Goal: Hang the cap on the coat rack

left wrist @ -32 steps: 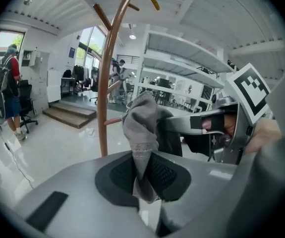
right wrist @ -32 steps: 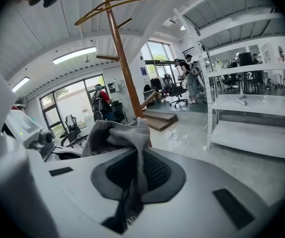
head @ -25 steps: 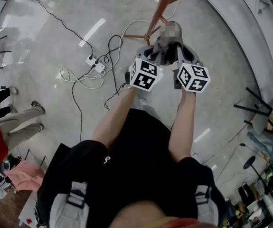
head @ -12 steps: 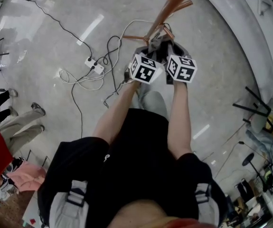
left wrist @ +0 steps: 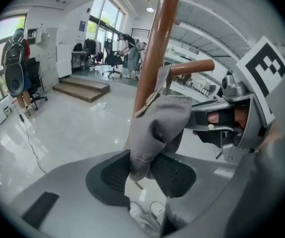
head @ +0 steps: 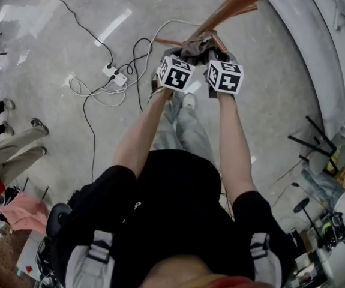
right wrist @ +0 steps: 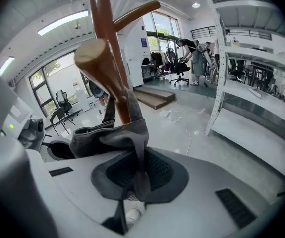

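Cap (left wrist: 159,125): grey, one only, bunched against the brown pole of the single wooden coat rack (left wrist: 154,53), directly ahead of both hand-held grippers and between them, top edge up at a peg. Left hand-held gripper (left wrist: 140,175): jaws opening, cap's lower fold hanging between the pads with a gap beside it. Right hand-held gripper (right wrist: 138,175): jaws narrow, pinched on a thin strip of the cap's fabric. Two hand-held grippers in all, each carrying one cube (head: 175,74) of black-and-white square markers, side by side just under the rack in the head view.

Below the hand-held grippers: glossy pale grey floor (head: 52,41), streaked with reflections of ceiling lights. On that floor, left of the left hand-held gripper: one white power strip (head: 115,74) amid looping cables (head: 94,95). Two pegs (right wrist: 95,53) counted above the right hand-held gripper, one blunt-ended and close, one higher. Beyond: tall windows (left wrist: 100,19), office chairs (right wrist: 179,68), a low wooden step (left wrist: 80,88), a few people (left wrist: 130,53) far off. Right of the right hand-held gripper: white shelving (right wrist: 241,83). Blue wall sign (right wrist: 143,42) far ahead, too small to read.
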